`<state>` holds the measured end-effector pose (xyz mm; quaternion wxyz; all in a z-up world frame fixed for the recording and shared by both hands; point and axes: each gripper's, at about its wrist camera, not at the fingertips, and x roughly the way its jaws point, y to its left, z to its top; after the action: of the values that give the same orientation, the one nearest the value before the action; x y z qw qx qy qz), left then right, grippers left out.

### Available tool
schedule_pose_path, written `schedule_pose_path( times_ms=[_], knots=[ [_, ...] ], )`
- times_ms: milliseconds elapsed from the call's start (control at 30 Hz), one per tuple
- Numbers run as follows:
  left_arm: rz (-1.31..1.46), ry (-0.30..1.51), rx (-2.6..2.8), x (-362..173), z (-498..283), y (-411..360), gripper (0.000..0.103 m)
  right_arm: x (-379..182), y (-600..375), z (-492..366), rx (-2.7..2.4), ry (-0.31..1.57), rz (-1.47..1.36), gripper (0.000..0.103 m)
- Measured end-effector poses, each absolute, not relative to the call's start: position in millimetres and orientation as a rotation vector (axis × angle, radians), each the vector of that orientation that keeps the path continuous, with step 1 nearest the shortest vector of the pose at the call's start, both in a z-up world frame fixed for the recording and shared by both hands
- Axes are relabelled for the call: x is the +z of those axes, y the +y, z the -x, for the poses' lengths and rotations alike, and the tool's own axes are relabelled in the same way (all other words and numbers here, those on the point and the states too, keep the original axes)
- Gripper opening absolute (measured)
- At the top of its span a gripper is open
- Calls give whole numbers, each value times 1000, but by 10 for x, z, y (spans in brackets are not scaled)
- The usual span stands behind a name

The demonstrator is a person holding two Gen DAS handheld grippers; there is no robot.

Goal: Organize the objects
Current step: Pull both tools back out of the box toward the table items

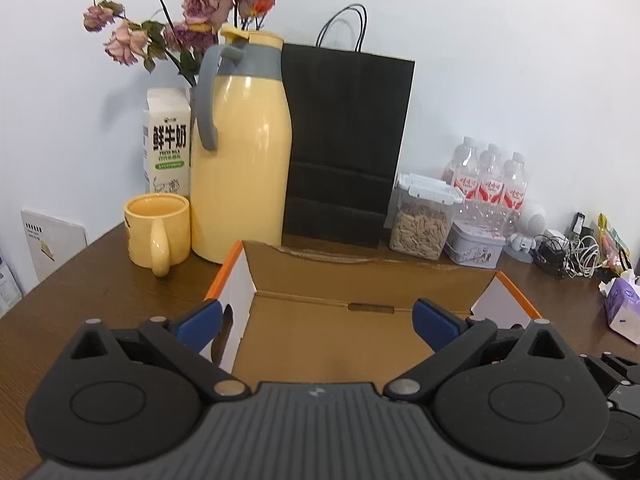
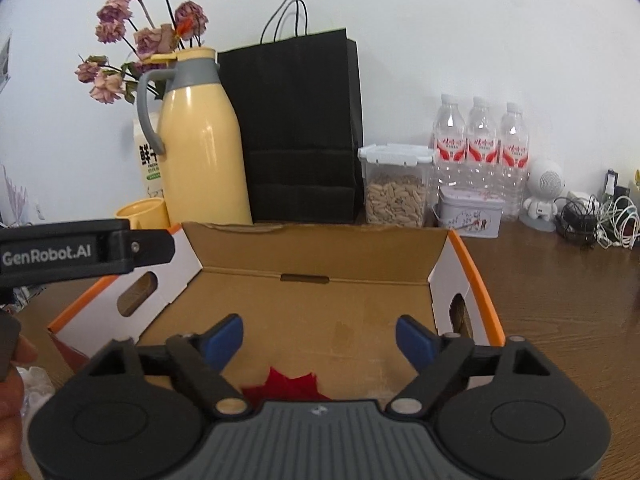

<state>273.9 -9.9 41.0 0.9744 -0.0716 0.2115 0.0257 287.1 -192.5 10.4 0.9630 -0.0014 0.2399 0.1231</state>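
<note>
An open cardboard box [image 1: 360, 276] [image 2: 320, 248] with white and orange sides sits on the brown table. Over its near part, my left gripper [image 1: 318, 318] stands open, blue pads wide apart, nothing between them. My right gripper [image 2: 320, 338] is open too, hovering over the box floor with an empty gap. A red, jagged-edged object [image 2: 286, 386] lies on the box floor just under the right gripper's body, partly hidden. The left gripper's body [image 2: 80, 250] shows at the left of the right wrist view, above the box's left wall.
Behind the box stand a yellow jug [image 1: 240, 152], yellow mug [image 1: 158, 232], milk carton [image 1: 166, 144], dried roses [image 1: 192, 12], black paper bag [image 1: 344, 144], seed jar [image 1: 420, 220], tin [image 1: 474, 246], water bottles [image 1: 492, 176]. Cables [image 1: 568, 256] and a white figurine [image 2: 544, 196] lie right.
</note>
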Motion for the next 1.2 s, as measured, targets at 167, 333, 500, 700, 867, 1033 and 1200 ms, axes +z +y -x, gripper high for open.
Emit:
schedule_pose_path(
  times_ms=[167,333,500,700,867,1033,1200],
  knots=[
    [150,365,53,549,-2600,-102,103,238,-1952,-2764,251,430,-9,96],
    [144,289,35,756,-2357,-139,103,432,-2017,-2554,242,338,-32,103],
    [127,270,12,848,-2118,-167,103,519,-2073,-2332,217,284,-42,103],
    [109,280,5,870,-1844,-139,103,493,-2016,-2076,175,305,20,103],
    [100,292,16,857,-1607,-68,103,451,-2005,-1847,144,324,74,103],
    [79,312,31,807,-1385,9,103,409,-2080,-1564,186,313,67,103],
    [61,339,50,711,-1172,119,103,341,-2252,-1311,218,331,25,103]
  ],
)
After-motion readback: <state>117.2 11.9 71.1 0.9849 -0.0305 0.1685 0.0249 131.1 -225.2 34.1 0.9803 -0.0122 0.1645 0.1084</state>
